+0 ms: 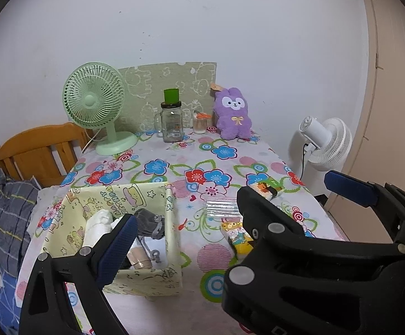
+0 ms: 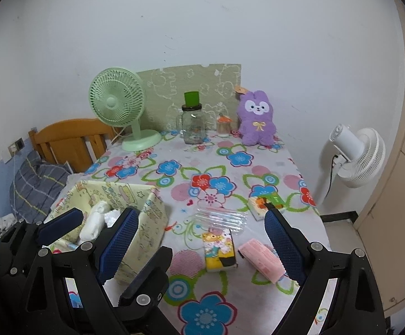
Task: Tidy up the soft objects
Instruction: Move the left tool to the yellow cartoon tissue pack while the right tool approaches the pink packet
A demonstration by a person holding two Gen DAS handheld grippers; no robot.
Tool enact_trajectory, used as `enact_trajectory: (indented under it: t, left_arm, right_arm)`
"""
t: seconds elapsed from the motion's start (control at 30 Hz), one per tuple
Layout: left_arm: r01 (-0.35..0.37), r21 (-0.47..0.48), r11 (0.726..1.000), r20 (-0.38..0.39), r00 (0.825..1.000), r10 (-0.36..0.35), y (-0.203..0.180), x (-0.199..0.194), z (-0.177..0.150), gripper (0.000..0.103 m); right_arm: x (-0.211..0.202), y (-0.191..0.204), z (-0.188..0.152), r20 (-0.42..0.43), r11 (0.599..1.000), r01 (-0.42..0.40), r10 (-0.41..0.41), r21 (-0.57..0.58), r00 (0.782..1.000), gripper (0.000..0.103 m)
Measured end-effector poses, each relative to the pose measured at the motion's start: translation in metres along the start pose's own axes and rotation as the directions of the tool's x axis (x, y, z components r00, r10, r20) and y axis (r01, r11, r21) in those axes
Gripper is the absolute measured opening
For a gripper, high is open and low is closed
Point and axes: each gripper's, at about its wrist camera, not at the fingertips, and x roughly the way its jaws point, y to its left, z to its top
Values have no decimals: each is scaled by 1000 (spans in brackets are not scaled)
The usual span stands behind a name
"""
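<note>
The pink pack [image 2: 262,259] lies on the bench [image 2: 202,150], just left of the right gripper's [image 2: 199,240] right finger, its long axis slanted toward the near right. The right gripper is nearer to it than the left gripper [image 1: 227,203]. Both jaws stand wide open and hold nothing. The box [image 2: 146,223] with soft things is at the left.

A pale yellow cartoon-print fabric box [image 1: 146,195] stands open on the bench's left, holding white rolled cloths [image 1: 96,226] and a grey garment [image 1: 149,223].
</note>
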Motion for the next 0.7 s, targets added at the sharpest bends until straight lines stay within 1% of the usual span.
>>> enact_trajectory:
  t: [0.37,0.47,0.57,0.7]
  left_arm:
    - [17,-4,1000,-8,1000,-17,-17,10,-8,97]
    - [26,-13,1000,-16,1000,-26,-22,16,-11,97]
    - [32,-4,999,-26,999,-32,-27,22,-14,96]
    - [38,4,999,-46,998,-38,-35,31,-18,96]
  right_arm:
    - [5,-18,-11,-14,1000,8,-8,7,1000,94]
    - [8,-24,-13,-23,1000,14,-13,11,1000,94]
    - [14,-31,-17,-40,1000,0,1,14,999,94]
    - [17,-41,-25,-29,999,5,-4,34,1000,94]
